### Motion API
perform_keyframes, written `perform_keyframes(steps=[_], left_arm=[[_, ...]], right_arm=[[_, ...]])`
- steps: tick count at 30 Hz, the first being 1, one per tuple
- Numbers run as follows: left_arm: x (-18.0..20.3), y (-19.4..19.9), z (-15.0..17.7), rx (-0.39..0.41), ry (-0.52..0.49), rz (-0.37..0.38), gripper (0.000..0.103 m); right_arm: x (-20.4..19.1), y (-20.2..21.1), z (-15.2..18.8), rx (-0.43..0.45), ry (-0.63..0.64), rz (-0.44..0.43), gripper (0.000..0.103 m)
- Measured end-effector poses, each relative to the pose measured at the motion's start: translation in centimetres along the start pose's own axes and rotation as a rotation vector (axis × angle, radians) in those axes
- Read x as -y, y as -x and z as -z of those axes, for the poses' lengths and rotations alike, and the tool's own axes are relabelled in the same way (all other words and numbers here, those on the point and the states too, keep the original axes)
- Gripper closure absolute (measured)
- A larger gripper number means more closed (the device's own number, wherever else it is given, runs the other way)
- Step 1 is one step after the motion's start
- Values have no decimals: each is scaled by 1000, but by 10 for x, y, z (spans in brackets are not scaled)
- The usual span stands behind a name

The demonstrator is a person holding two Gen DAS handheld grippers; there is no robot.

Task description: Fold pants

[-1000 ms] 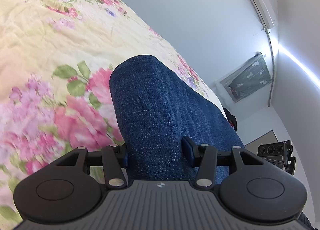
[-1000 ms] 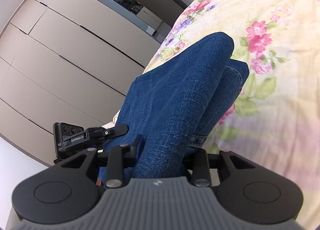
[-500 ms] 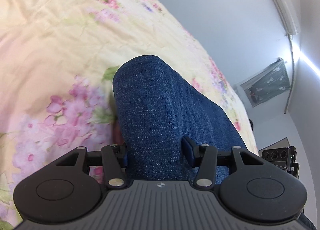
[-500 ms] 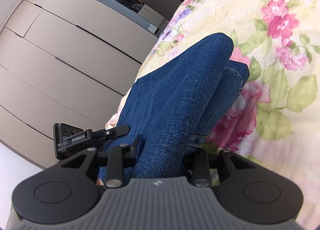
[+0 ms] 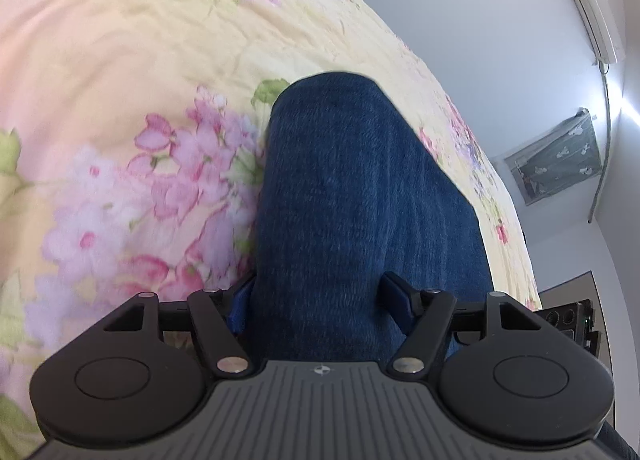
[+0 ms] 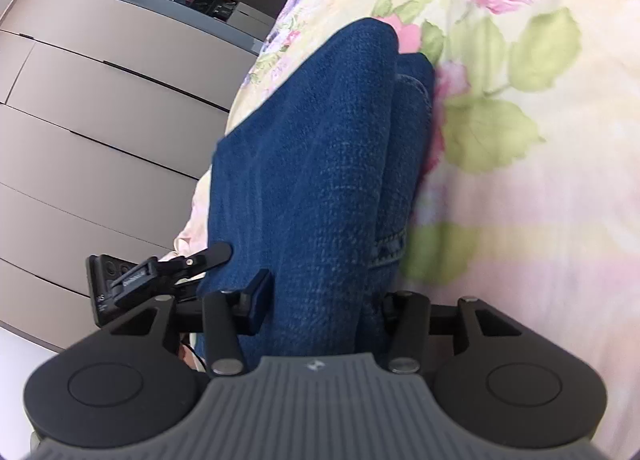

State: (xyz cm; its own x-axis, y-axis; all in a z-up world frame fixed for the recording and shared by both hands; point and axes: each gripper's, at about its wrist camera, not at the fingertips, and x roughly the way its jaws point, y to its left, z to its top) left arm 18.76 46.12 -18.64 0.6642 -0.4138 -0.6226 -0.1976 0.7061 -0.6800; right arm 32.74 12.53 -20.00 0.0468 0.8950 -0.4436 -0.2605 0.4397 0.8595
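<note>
The dark blue denim pants (image 5: 352, 195), doubled into a thick rounded fold with a stitched hem showing, hang over the floral bed (image 5: 120, 59), clamped by both the left tool (image 5: 320, 300) and right tool (image 6: 324, 296).

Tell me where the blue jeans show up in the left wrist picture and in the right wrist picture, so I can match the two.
Left wrist view: the blue jeans run up the centre from the left hand-held gripper, which pinches them.
Right wrist view: the jeans fill the centre, rising up from the right hand-held gripper, also clamped.
Shared landmark: the floral bedspread behind the denim.
</note>
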Motion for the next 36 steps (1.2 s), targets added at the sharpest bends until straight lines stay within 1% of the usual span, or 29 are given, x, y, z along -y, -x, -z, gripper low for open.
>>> perform_keyframes(steps=[2, 3, 4, 5, 7, 9, 11, 12, 13, 14, 15, 16, 17, 19, 20, 21, 22, 23, 24, 25, 26, 27, 28, 30, 32, 33, 34, 35, 36], left_arm=[[-3, 7, 5, -7, 15, -3, 21], [-4, 11, 8, -4, 20, -7, 21], [-4, 15, 11, -1, 22, -14, 21], [-2, 18, 13, 1, 21, -24, 21], [6, 24, 19, 6, 13, -64, 21], [19, 30, 25, 5, -5, -115, 21], [35, 34, 32, 8, -34, -175, 21], [44, 37, 36, 14, -56, -207, 21], [55, 40, 42, 25, -88, -241, 21], [63, 43, 47, 34, -117, -271, 21], [70, 46, 52, 41, -139, -298, 21], [76, 50, 58, 45, -150, -318, 21], [79, 53, 63, 44, -147, -314, 21], [85, 61, 73, 39, -115, -259, 21], [91, 63, 78, 43, -103, -241, 24], [98, 65, 84, 50, -100, -231, 24], [107, 67, 90, 62, -106, -230, 23], [115, 70, 95, 76, -114, -229, 22], [124, 73, 100, 92, -122, -226, 20], [132, 76, 106, 111, -129, -219, 16], [139, 79, 110, 128, -137, -220, 13], [145, 82, 113, 143, -148, -236, 13], [153, 85, 115, 155, -163, -266, 13], [163, 90, 118, 181, -192, -355, 11], [172, 97, 120, 230, -223, -449, 10], [178, 100, 123, 261, -251, -494, 10], [182, 102, 126, 290, -277, -531, 8], [186, 104, 128, 311, -297, -559, 8], [190, 105, 131, 328, -312, -583, 7]], right_arm=[[5, 8, 11, 9, -26, 11, 55], [5, 8, 11, 9, -26, 11, 54], [9, 17, 20, 31, -49, 11, 53], [10, 22, 24, 41, -55, 15, 51], [11, 26, 28, 49, -52, 23, 48], [12, 36, 40, 48, -48, 51, 48], [8, 49, 55, 19, -56, 134, 47], [8, 49, 55, 19, -56, 134, 49], [-2, 54, 64, -18, -5, 252, 51], [-2, 54, 64, -18, -5, 252, 52], [-10, 55, 72, -30, 43, 304, 52], [-17, 58, 78, -35, 71, 332, 52], [-25, 61, 84, -44, 98, 366, 52], [-35, 61, 93, -53, 147, 435, 51], [-43, 63, 97, -56, 172, 463, 51], [-49, 65, 103, -54, 197, 490, 48], [-57, 67, 108, -47, 219, 516, 46], [-71, 74, 120, -21, 252, 556, 39], [-71, 74, 120, -21, 252, 556, 33], [-80, 75, 123, -4, 263, 568, 31], [-88, 76, 125, 11, 270, 577, 26], [-98, 76, 128, 24, 277, 590, 23], [-107, 74, 129, 35, 286, 611, 21], [-126, 72, 131, 53, 303, 656, 21], [-144, 71, 133, 66, 325, 713, 21], [-152, 67, 132, 70, 334, 750, 21], [-170, 63, 132, 81, 354, 822, 21], [-170, 63, 132, 81, 354, 822, 21], [-189, 62, 135, 123, 378, 839, 21]])
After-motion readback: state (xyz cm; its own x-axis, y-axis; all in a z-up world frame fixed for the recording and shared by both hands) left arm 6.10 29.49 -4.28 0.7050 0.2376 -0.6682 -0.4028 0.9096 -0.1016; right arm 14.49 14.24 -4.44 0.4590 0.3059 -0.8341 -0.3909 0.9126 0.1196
